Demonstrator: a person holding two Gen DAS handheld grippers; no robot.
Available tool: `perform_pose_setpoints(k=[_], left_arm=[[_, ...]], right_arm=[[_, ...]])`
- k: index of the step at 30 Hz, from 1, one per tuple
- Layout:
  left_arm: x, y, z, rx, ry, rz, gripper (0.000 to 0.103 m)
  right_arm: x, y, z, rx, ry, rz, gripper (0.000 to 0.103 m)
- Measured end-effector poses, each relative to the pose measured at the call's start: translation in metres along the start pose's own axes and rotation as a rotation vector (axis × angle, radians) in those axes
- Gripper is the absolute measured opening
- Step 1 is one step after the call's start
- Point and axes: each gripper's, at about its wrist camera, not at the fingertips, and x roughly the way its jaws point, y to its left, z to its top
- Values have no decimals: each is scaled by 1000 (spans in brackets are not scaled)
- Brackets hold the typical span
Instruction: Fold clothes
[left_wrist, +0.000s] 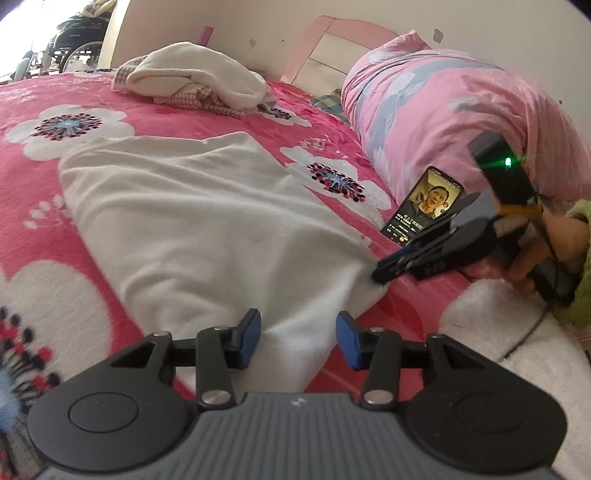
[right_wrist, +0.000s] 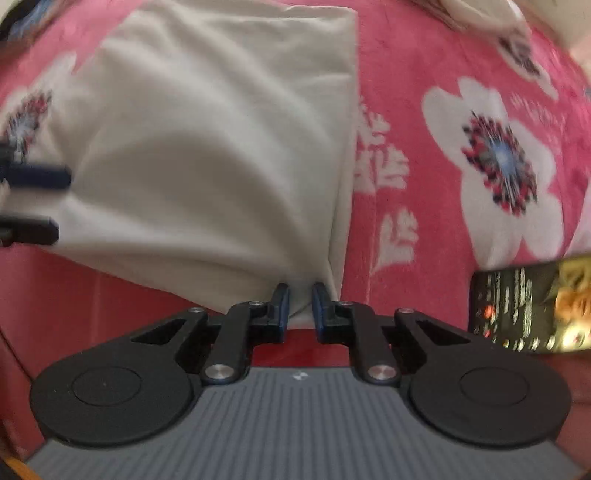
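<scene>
A wheelchair (left_wrist: 79, 35), partly cut off and washed out by glare, sits at the upper left of the left wrist view, beyond a bed covered in a pink fleece blanket with white flowers (left_wrist: 48, 206). A heap of cream and checked clothes (left_wrist: 192, 79) lies at upper centre. A white folded cotton garment (left_wrist: 207, 221) stretches down the middle of the frame. At lower centre the left gripper (left_wrist: 298, 339) hovers half open over the garment's near edge, its blue pads (left_wrist: 252, 339) clear of the cloth. To the right, a smartphone with a lit screen (left_wrist: 423, 205) leans against a rolled pink floral quilt (left_wrist: 454, 114). The right gripper (left_wrist: 384, 271) comes in from the right edge, tips at the garment's corner; the hand (left_wrist: 546, 251) on it is half hidden by a green sleeve. In the blurred right wrist view, the right gripper (right_wrist: 300, 306) is nearly closed, pinching the garment's corner fold between its pads; the phone (right_wrist: 532, 306) is cut off at the right edge.
</scene>
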Motion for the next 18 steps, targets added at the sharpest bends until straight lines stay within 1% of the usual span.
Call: perform_pose_setpoints(k=[1, 3, 4, 6, 7, 8, 10, 12, 13, 14, 15, 18], left_arm=[[-8, 2, 1, -2, -9, -1, 46], [-25, 5, 4, 3, -35, -1, 46], [-33, 7, 6, 10, -49, -3, 46], [-36, 7, 12, 31, -62, -11, 46], [-34, 6, 14, 44, -54, -10, 46], [-28, 4, 15, 59, -31, -4, 45], [-12, 2, 7, 81, 28, 12, 44], [2, 1, -4, 101, 80, 33, 44], [4, 1, -10, 113, 85, 45, 44], [5, 1, -14, 119, 87, 51, 44], [4, 2, -16, 116, 86, 46, 44], [-4, 6, -15, 101, 80, 36, 43]], right_arm=[[-7, -1, 0, -1, -3, -35, 12], [-22, -1, 0, -40, -18, -132, 12], [-29, -1, 2, -41, -39, -134, 13], [-44, 0, 8, -24, -98, -78, 13], [-50, 4, 12, -22, -135, -44, 13], [-53, 12, 16, -31, -170, -3, 13], [-49, 29, 23, -54, -202, 73, 14], [-29, 46, 24, -68, -168, 140, 14], [-15, 52, 21, -61, -127, 168, 14], [3, 53, 16, -38, -66, 193, 14], [14, 52, 12, -4, -28, 210, 14], [16, 38, 11, 95, -15, 245, 14]])
